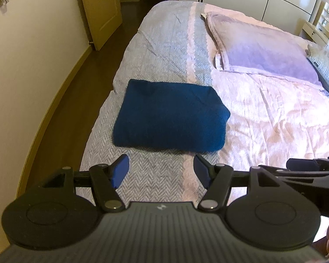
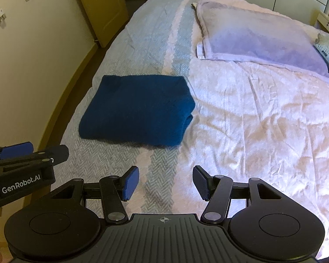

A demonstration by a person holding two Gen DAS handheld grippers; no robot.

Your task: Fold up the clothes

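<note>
On the bed's grey herringbone cover, your folded blue garment lies just ahead of both grippers; your left gripper and right gripper hover with jaws apart, empty.

White lettering "GenRobot.AI" stands on the black side of the left gripper, seen at the right wrist view's left edge.

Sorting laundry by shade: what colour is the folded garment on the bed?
Dark teal-blue, plain; the folded garment shows best in the left wrist view.
</note>
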